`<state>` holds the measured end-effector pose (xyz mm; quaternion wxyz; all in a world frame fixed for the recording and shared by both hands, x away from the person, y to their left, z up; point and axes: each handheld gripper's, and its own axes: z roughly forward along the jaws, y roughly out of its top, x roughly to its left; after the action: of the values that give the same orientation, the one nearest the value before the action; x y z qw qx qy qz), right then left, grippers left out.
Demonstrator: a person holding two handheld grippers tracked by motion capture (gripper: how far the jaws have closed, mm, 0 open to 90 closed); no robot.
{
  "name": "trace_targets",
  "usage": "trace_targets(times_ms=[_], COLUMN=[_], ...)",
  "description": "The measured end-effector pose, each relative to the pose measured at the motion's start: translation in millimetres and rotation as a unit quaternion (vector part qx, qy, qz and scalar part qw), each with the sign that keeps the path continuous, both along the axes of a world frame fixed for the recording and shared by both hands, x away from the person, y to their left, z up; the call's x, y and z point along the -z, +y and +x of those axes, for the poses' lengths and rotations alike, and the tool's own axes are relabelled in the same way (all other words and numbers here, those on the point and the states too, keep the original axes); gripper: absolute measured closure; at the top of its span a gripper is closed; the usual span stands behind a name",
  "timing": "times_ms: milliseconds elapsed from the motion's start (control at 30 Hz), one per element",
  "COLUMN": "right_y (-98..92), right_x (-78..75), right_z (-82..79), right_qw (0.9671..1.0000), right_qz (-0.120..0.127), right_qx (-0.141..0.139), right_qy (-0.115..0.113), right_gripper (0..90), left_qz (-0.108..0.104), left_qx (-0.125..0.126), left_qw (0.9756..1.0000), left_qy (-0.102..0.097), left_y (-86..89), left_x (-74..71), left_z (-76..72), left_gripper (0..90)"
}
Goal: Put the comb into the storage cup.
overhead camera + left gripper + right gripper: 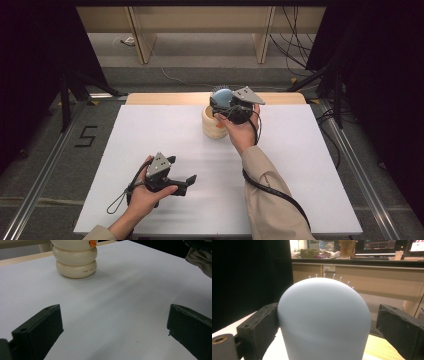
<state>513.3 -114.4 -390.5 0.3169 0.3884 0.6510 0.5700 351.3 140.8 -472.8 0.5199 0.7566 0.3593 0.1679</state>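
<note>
White sheeting covers the surface (pixel 165 145), which stands in a dark-curtained bay with a pale wooden edge along its far side and cables on the floor beyond.

Item 1: a cream ribbed pot (pixel 212 127) stands upright at the far centre of the surface. In the left gripper view its stacked rings (pixel 76 262) rest flat on the sheet, with small lettering on the lowest ring and an orange mark near the top edge.

Item 2: a grey-blue domed brush (pixel 221 94), bristles showing as fine spikes behind the dome, sits at the pot's mouth. Whether it rests in the pot or hangs just above cannot be told.

Right hand-held gripper (pixel 227 106): positioned directly over the pot. In the right gripper view the dome (pixel 324 320) sits between the jaws; the near jaw meets it, the other stands slightly off. The jaws are set wide around the brush, not clamped. Judgement: the dome offers the only broad surface above the rim, which explains the grip from above.

Left hand-held gripper (pixel 172 182): low at the near left, well apart from the pot, jaws spread wide on nothing. It points toward the pot. Judgement: it is parked clear of the right arm's working space, ready to steady the pot if it shifts.
</note>
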Motion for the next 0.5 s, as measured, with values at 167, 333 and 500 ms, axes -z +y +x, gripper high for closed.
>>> trace_targets(times_ms=[167,333,500], right_y=[-3.5,-7.4,-10.9], right_x=[-1.4,-7.0,-10.8], right_z=[-4.6,-9.4,-12.9], right_qw=[1.0000,1.0000,0.9999], right_qz=[-0.002,-0.001,-0.002], right_qx=[-0.005,-0.005,-0.007], right_qy=[-0.001,-0.006,-0.009], right_gripper=[6.4,6.4,6.4], left_qz=[0.002,0.001,0.001], left_qx=[0.001,-0.002,-0.002], left_qw=[1.0000,1.0000,1.0000], left_qy=[0.000,-0.001,-0.001], left_y=[0.1,0.0,0.3], left_x=[0.1,0.0,0.0], left_z=[0.1,0.2,0.3], left_gripper=[0.0,0.0,0.0])
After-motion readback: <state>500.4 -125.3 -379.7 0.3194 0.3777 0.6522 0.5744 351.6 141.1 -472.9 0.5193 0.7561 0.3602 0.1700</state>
